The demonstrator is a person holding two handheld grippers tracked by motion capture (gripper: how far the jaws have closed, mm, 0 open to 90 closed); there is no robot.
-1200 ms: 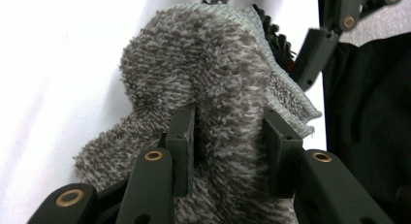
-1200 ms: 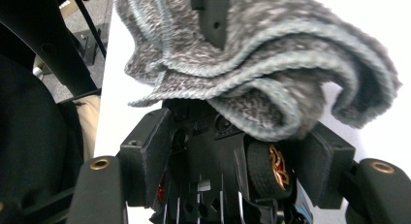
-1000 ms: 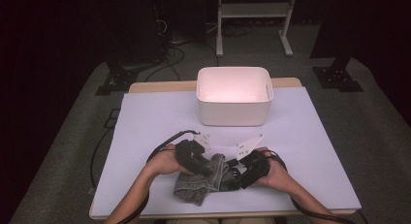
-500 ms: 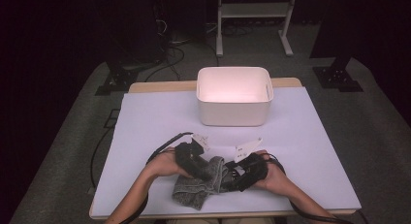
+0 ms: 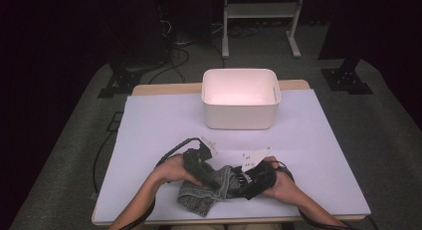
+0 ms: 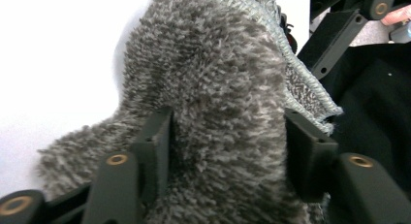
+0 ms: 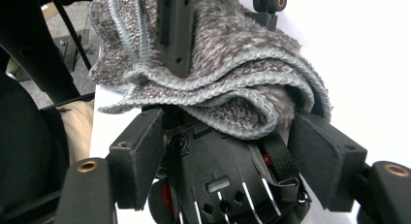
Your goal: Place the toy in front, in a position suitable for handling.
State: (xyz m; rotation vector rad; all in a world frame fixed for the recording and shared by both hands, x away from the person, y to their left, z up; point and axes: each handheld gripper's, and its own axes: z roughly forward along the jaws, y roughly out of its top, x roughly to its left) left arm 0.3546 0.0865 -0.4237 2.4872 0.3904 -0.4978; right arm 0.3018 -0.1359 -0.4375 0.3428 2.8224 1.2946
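Note:
A grey terry cloth (image 5: 199, 196) lies bunched near the table's front edge, between the person's two hands. My left gripper (image 5: 211, 179) reaches into it from the left. In the left gripper view a hump of the cloth (image 6: 218, 88) bulges between the jaws of my left gripper (image 6: 225, 136), which have just been opening and stand apart around it. My right gripper (image 5: 240, 187) comes in from the right. Its jaws (image 7: 228, 141) close on the folded, hemmed edge of the cloth (image 7: 232, 78). A jaw of the left gripper (image 7: 175, 30) rests on the cloth farther off.
A white rectangular bin (image 5: 240, 98) stands at the back middle of the white table (image 5: 159, 120). Black cables trail from both grippers. The table's front edge runs just behind the cloth, and a metal stand's legs (image 5: 259, 21) rise beyond the table.
Both grippers have crept slightly toward the front edge while staying at the cloth. The bunched cloth looks much the same.

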